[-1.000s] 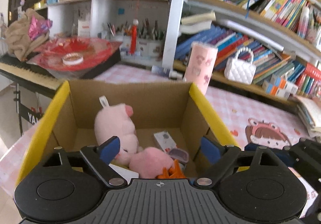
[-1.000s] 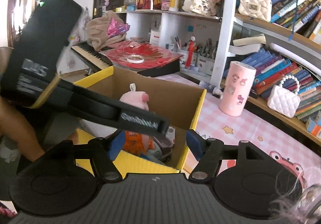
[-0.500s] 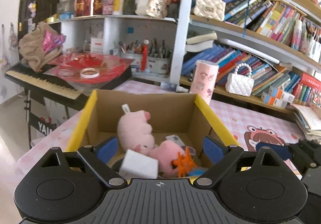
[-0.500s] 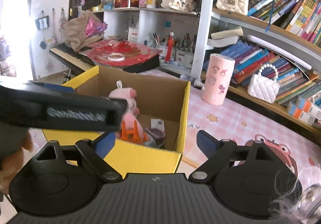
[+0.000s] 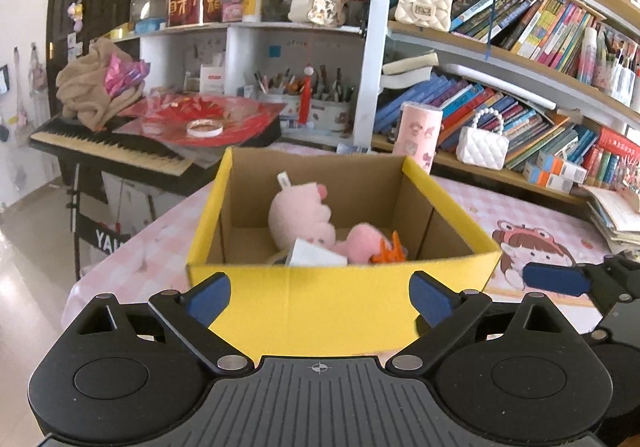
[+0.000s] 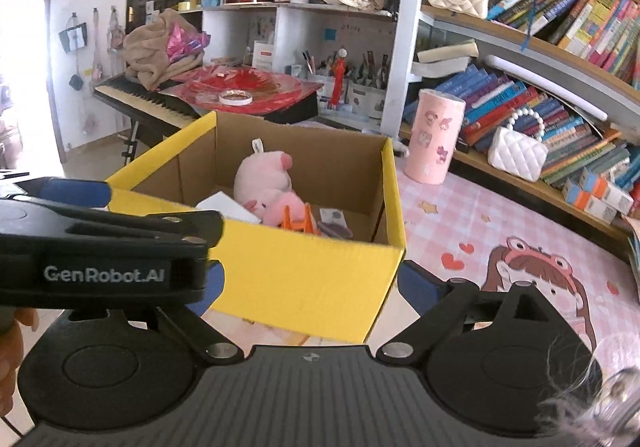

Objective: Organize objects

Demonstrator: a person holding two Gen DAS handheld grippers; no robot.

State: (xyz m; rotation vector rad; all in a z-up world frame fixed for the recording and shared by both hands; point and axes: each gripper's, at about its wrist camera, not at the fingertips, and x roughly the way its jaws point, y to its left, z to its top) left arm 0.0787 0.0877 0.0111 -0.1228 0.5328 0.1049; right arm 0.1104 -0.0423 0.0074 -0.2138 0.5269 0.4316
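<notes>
Left wrist view: the left tongs (image 5: 319, 297) are spread wide and hold nothing, just in front of the yellow box (image 5: 340, 303) on the tabletop (image 5: 500, 207). The pink pig toy (image 5: 300, 217) sits inside the box.

Right wrist view: the right tongs (image 6: 308, 281) are spread and hold nothing, near the box's corner. To do well, look beside the box for any toy not yet packed.

Box (image 5: 340, 303) top open — toys (image 5: 300, 219) crowding floor
</notes>
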